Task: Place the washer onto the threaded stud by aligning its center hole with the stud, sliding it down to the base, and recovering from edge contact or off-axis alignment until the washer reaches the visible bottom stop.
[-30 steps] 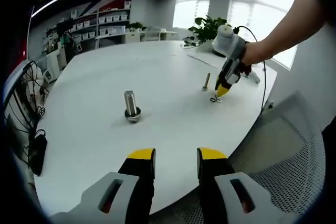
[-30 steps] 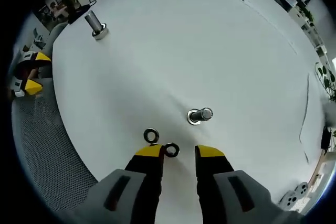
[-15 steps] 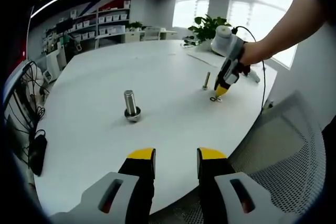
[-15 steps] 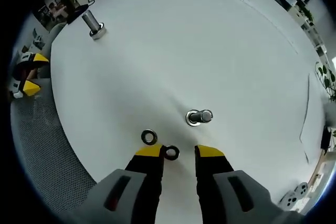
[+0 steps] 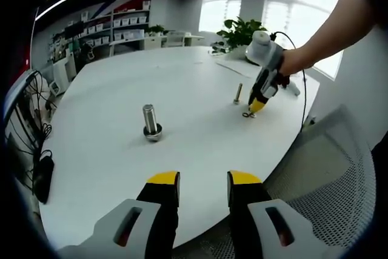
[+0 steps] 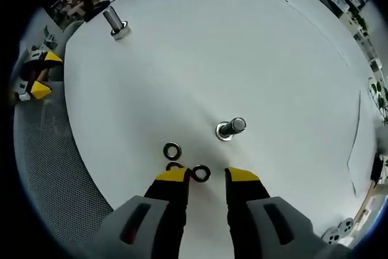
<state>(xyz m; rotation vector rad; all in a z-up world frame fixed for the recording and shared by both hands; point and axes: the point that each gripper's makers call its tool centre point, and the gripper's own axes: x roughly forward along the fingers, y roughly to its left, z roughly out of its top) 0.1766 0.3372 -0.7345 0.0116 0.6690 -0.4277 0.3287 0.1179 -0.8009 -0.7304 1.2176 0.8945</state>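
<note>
A thin, stiff, slick steel washer [image 6: 200, 173] lies flat on the table [image 6: 242, 47] between the parted right gripper [image 6: 208, 176] jaws, stud [image 6: 230, 128] at 1 o'clock; an outer-rim pinch is advised; left gripper [image 5: 201, 179] gapes idle.

washers [image 6: 172, 150]: shiny metal | stud [image 6: 230, 128]: bright metal | table [image 6: 242, 47]: matt white

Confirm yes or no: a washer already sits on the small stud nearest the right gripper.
No. In the right gripper view the two washers lie flat on the table beside the stud.
</note>
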